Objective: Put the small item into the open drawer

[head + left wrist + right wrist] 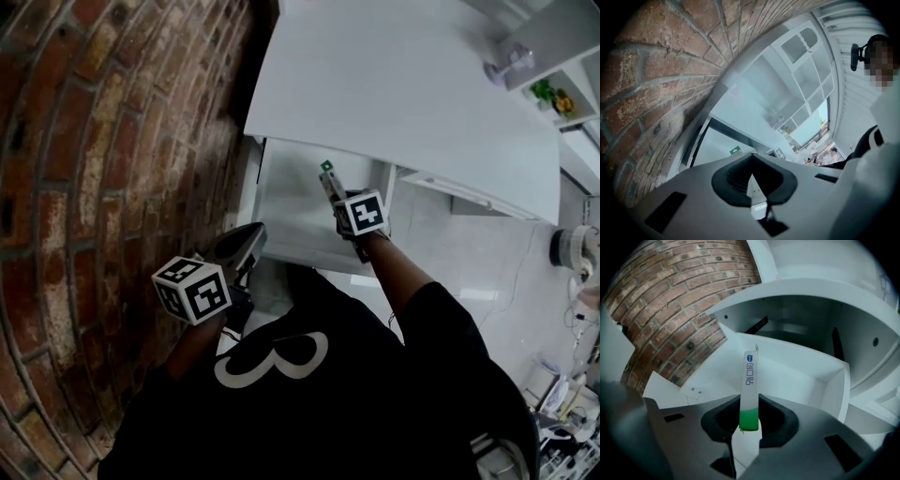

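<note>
The small item (pixel 749 380) is a flat white strip with a green end and blue print. My right gripper (pixel 749 428) is shut on its green end, and the strip sticks out forward over the open white drawer (pixel 806 376). In the head view the right gripper (pixel 331 186) hovers above the drawer (pixel 286 211), with the item (pixel 326 167) at its tip. My left gripper (pixel 241 246) hangs lower left, beside the drawer's near left corner, jaws together and empty. In the left gripper view, the left gripper (pixel 755 193) points up toward the desk, and the item (pixel 735 150) is a small green speck.
A brick wall (pixel 94 141) runs along the left, close to the left gripper. The white desktop (pixel 403 75) overhangs the drawer's far part. A shelf (pixel 553 94) with small things stands at top right. Cables and devices (pixel 572 253) lie on the floor at right.
</note>
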`<action>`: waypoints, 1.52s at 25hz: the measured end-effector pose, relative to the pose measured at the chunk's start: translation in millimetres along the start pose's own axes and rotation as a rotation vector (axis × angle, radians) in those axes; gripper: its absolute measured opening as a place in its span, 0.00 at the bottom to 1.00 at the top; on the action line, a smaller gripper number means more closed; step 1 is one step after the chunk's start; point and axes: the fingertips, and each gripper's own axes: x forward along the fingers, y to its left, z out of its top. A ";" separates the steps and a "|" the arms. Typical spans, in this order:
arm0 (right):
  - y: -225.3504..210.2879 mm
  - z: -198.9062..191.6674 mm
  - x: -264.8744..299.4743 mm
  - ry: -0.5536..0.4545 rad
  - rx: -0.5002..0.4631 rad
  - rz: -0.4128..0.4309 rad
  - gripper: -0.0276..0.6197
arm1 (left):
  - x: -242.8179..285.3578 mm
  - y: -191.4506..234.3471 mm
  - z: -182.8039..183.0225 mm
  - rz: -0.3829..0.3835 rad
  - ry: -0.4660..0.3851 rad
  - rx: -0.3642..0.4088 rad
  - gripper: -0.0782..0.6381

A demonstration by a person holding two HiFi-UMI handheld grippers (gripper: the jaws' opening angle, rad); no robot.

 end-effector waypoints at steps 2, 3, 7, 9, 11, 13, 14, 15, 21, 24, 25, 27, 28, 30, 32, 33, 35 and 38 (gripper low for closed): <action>-4.8 -4.0 9.6 0.021 0.004 -0.011 0.18 | 0.1 4.0 0.9 0.005 -0.002 -0.009 0.11; -7.4 -5.6 13.9 0.028 0.008 -0.017 0.18 | 0.4 5.1 1.9 0.009 -0.005 -0.013 0.11; -14.8 -9.4 27.8 0.039 0.028 -0.038 0.18 | 2.1 8.9 1.2 0.015 0.004 -0.020 0.11; -17.7 -11.0 32.0 0.041 0.027 -0.051 0.18 | 2.2 10.7 -0.6 0.016 0.009 -0.024 0.11; -19.8 -14.4 35.4 0.051 0.016 -0.065 0.18 | 2.2 13.1 -2.4 0.017 0.011 -0.028 0.11; -20.8 -18.9 38.2 0.068 0.000 -0.073 0.18 | 2.7 14.1 -1.9 0.020 0.009 -0.026 0.11; -21.0 -21.6 39.4 0.079 -0.008 -0.075 0.18 | 3.0 14.2 -1.5 0.021 0.008 -0.024 0.11; -21.2 -24.2 40.4 0.088 -0.017 -0.077 0.18 | 3.3 14.0 -1.2 0.021 0.006 -0.022 0.11; -23.4 -25.3 43.0 0.086 -0.096 -0.112 0.19 | 3.0 17.7 -8.4 0.025 0.001 -0.028 0.11; -21.9 -25.4 43.9 0.088 -0.102 -0.103 0.21 | 1.5 17.6 -12.7 0.026 0.005 -0.030 0.11; -20.6 -24.2 43.8 0.083 -0.101 -0.095 0.23 | 0.4 17.4 -13.3 0.031 0.007 -0.030 0.11; -18.7 -20.6 42.1 0.068 -0.107 -0.085 0.28 | -2.3 17.9 -14.1 0.044 0.011 -0.030 0.11; -17.9 -18.4 40.8 0.059 -0.112 -0.080 0.31 | -3.4 17.6 -13.8 0.046 0.010 -0.031 0.11; -16.1 -12.7 37.0 0.039 -0.117 -0.067 0.37 | -4.5 14.5 -10.7 0.042 -0.005 -0.026 0.11; -15.6 -7.0 30.8 0.020 -0.113 -0.057 0.43 | -5.6 10.6 -9.3 0.035 -0.013 -0.020 0.11; -15.7 -4.4 26.7 0.011 -0.112 -0.054 0.45 | -6.1 8.4 -9.8 0.030 -0.014 -0.018 0.11; -15.4 1.4 16.4 -0.009 -0.116 -0.047 0.46 | -6.8 2.7 -9.4 0.023 -0.021 -0.013 0.11; -13.4 10.2 -2.9 -0.041 -0.123 -0.039 0.47 | -8.4 -6.9 -7.1 0.010 -0.035 -0.001 0.11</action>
